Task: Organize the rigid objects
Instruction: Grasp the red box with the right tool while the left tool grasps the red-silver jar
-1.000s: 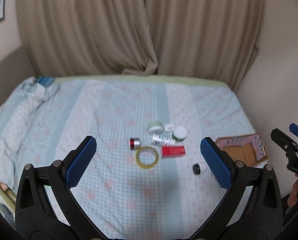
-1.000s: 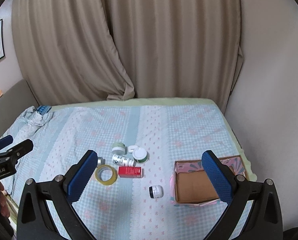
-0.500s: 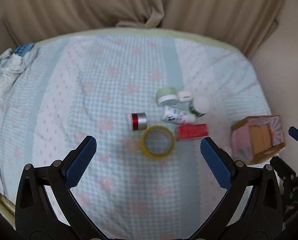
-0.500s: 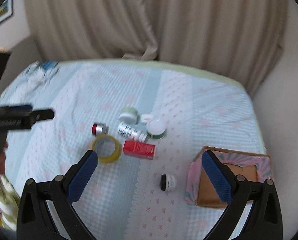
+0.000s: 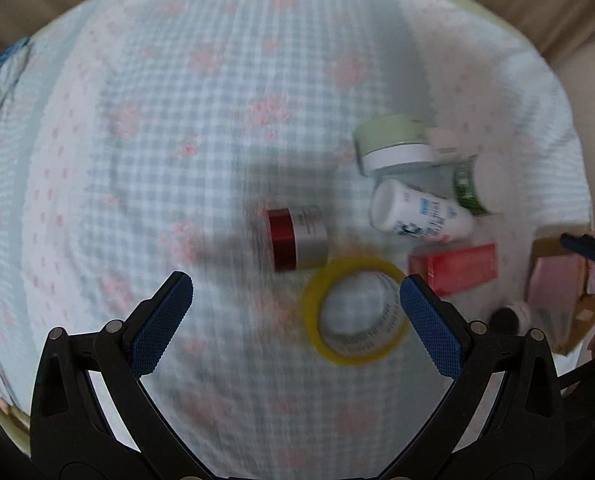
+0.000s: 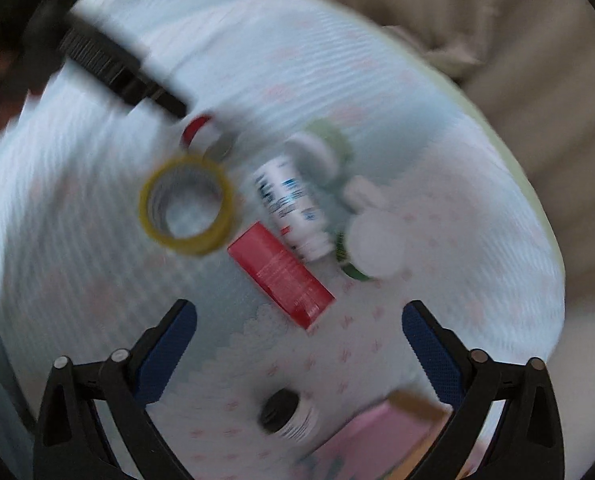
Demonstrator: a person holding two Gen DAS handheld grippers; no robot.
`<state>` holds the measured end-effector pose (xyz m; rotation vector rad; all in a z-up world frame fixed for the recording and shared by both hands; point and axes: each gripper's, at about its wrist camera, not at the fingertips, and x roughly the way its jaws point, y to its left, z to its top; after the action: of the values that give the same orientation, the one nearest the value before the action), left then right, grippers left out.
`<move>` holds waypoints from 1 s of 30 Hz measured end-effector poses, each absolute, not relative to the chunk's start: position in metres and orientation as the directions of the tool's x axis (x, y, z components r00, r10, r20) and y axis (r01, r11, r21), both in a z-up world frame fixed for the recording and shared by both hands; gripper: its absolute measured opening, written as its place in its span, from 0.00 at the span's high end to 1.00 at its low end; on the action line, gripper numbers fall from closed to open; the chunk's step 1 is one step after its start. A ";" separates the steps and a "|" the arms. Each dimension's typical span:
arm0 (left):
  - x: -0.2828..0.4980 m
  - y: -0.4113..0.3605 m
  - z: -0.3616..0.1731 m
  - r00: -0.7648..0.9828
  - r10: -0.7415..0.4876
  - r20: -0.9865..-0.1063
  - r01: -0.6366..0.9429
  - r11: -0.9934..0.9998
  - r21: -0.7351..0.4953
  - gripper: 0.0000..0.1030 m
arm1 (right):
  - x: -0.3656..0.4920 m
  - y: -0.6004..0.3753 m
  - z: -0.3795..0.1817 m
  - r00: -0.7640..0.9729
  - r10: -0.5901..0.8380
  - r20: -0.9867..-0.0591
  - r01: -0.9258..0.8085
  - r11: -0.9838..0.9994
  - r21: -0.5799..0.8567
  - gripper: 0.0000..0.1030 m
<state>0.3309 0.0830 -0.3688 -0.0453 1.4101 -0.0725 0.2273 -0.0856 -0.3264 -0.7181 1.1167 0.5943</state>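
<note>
Small items lie clustered on the checked bedspread (image 5: 177, 120). A yellow tape roll (image 5: 355, 312) (image 6: 187, 206) lies flat beside a red-and-silver can (image 5: 297, 238), a red box (image 5: 459, 268) (image 6: 283, 274), a white bottle (image 5: 419, 214) (image 6: 293, 208), a green jar (image 5: 393, 142) and a green-banded tub (image 6: 371, 248). A small black-capped jar (image 6: 285, 414) lies near the pink box (image 6: 381, 440) (image 5: 557, 292). My left gripper (image 5: 295, 304) hangs open, the tape roll by its right pad. My right gripper (image 6: 299, 328) is wide, jaws closing, nothing pressed between them.
Beige curtains (image 6: 517, 60) hang beyond the bed's far edge. The other gripper's dark finger (image 6: 117, 68) shows in the right wrist view at upper left. Bare bedspread stretches to the left of the cluster.
Both grippers have dropped toward the bed and tilted downward; the objects now look much larger. The right wrist view has rolled, so the cluster appears rotated.
</note>
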 end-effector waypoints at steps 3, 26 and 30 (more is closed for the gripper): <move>0.345 0.082 -0.390 0.125 -0.074 -0.989 0.025 0.997 -0.071 0.02 | 0.231 -0.067 -0.361 0.284 0.038 -0.958 -0.847 0.478 -0.232 0.17; 0.377 0.075 -0.484 -0.059 -0.100 -0.993 0.005 0.995 -0.100 0.53 | 0.236 -0.027 -0.460 0.182 -0.163 -0.970 -0.981 0.045 -0.191 0.52; 0.374 0.070 -0.480 -0.043 -0.111 -0.993 0.009 0.994 -0.112 0.59 | 0.235 -0.018 -0.459 0.200 -0.173 -0.964 -0.973 0.080 -0.216 0.59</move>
<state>0.3744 0.0696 -0.4797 -0.0791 1.6114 -0.0978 0.2351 -0.0182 -0.4588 -1.3455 1.2123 0.8991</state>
